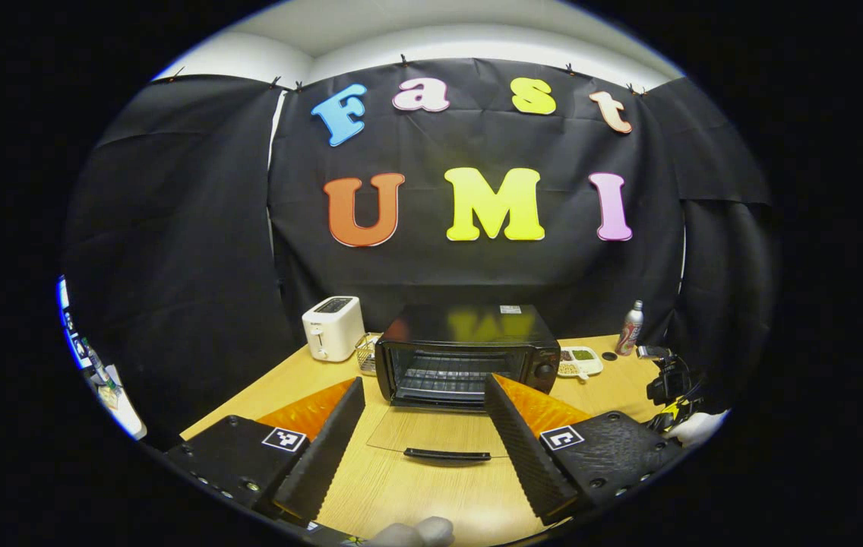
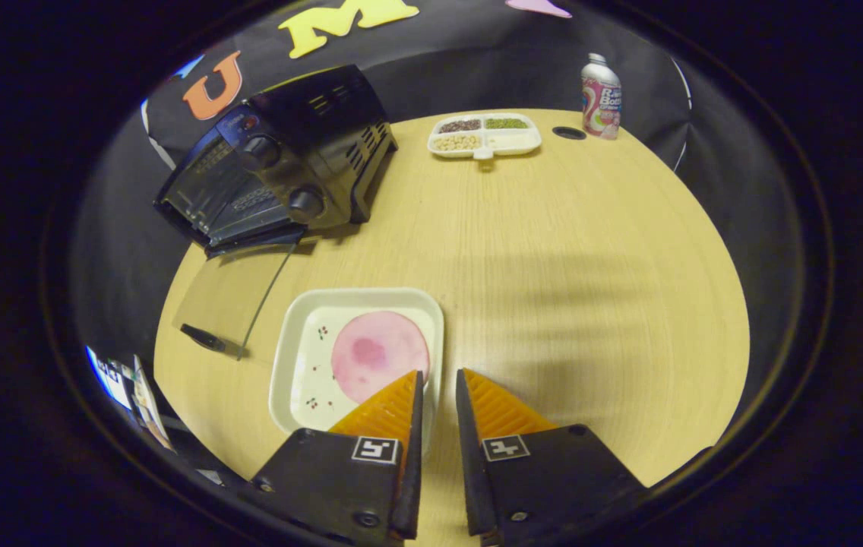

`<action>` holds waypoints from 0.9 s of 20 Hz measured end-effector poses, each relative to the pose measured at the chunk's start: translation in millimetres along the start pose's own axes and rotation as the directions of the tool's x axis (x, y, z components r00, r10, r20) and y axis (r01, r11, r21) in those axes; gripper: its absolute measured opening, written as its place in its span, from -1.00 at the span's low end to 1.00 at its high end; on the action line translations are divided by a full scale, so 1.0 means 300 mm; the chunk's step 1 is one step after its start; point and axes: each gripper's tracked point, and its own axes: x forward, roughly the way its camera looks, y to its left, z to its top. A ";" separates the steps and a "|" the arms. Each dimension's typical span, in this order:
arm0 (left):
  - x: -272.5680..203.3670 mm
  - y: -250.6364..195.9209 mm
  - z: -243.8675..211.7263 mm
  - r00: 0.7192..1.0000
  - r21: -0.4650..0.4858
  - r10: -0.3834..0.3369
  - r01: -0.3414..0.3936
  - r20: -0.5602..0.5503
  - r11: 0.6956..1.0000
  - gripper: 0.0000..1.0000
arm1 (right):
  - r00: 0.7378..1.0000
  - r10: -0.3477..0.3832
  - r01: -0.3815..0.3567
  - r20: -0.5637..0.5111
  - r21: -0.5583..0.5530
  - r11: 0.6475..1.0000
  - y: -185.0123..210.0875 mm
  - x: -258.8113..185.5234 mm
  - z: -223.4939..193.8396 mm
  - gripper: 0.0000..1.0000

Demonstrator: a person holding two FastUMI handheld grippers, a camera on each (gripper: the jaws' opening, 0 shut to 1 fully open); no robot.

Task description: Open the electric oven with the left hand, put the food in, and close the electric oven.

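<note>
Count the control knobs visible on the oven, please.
2: upper knob and lower knob, both on the oven's front panel beside the open door; others may be hidden.

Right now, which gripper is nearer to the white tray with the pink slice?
Right. The right gripper straddles the rim of the white tray, its fingers narrowly apart at the near right edge. The left gripper is open, facing the oven's lowered glass door.

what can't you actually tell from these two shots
- Right gripper in the right gripper view: its fingers straddle the white dish's rim; actual contact is unclear.
- Oven interior, left gripper view: dark, only the rack visible.
- Wire basket behind the oven: mostly hidden.
- Divided tray: contents too small.
</note>
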 end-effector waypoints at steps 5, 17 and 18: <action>-0.025 0.007 0.007 0.998 -0.025 0.067 -0.067 -0.007 0.997 0.92 | 0.989 -0.063 0.055 -0.133 -0.065 0.996 -0.008 0.020 0.007 -0.75; 0.029 0.025 0.013 0.998 -0.082 0.047 -0.044 0.031 0.996 0.92 | 0.912 0.230 -0.153 -0.339 0.239 0.959 0.022 0.022 0.022 -0.92; 0.031 0.033 0.015 0.999 -0.081 0.040 -0.037 0.029 0.996 0.92 | 0.907 0.278 -0.186 -0.318 0.289 0.939 0.027 0.017 0.011 -0.92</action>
